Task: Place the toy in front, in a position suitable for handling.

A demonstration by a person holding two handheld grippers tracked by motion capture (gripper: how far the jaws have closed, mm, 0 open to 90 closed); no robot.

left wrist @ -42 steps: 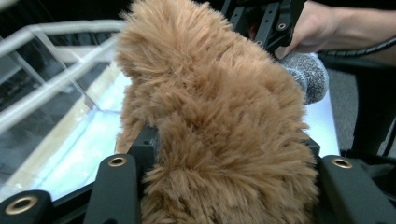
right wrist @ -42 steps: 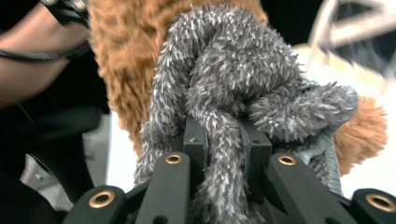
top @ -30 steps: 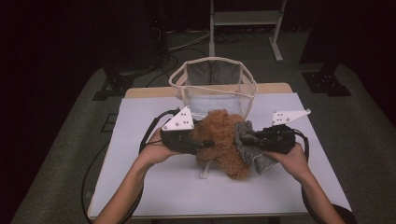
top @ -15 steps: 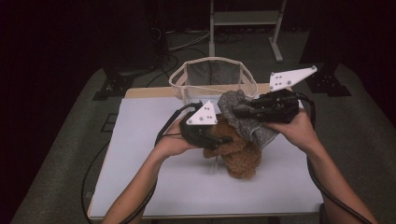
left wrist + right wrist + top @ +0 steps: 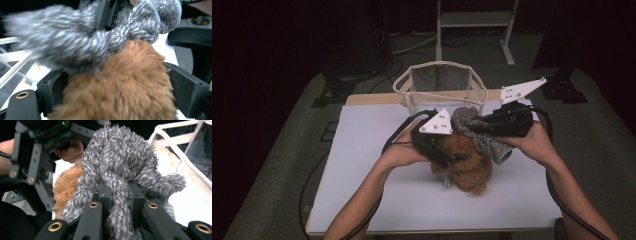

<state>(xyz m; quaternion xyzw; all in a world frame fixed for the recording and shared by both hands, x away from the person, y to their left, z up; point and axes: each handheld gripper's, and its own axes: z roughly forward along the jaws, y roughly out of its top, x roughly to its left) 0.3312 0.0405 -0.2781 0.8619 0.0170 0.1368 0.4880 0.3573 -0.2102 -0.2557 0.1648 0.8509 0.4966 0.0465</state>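
Observation:
A brown furry piece (image 5: 469, 172) lies on the white table (image 5: 362, 150), and a grey fuzzy piece (image 5: 464, 119) drapes over its top. My right gripper (image 5: 472, 127) is shut on the grey fuzzy piece (image 5: 120, 157), a strand of which is pinched between its jaws, and holds it lifted above the brown one. My left gripper (image 5: 457, 157) reaches in from the left. Its jaws have just been opening and now stand wide on either side of the brown fur (image 5: 120, 85), which bulges between them. The grey piece (image 5: 82, 47) hangs across the top of the left gripper view.
A white mesh basket (image 5: 412, 75) stands at the table's far edge, just behind both grippers; its rim (image 5: 180, 125) shows at the right of the right gripper view. Black cables trail off the table's left side. A metal stand and dark floor lie beyond.
The right gripper has risen with the grey piece and moved toward the basket. The left gripper has slid right over the brown piece, and its jaws have spread wider.

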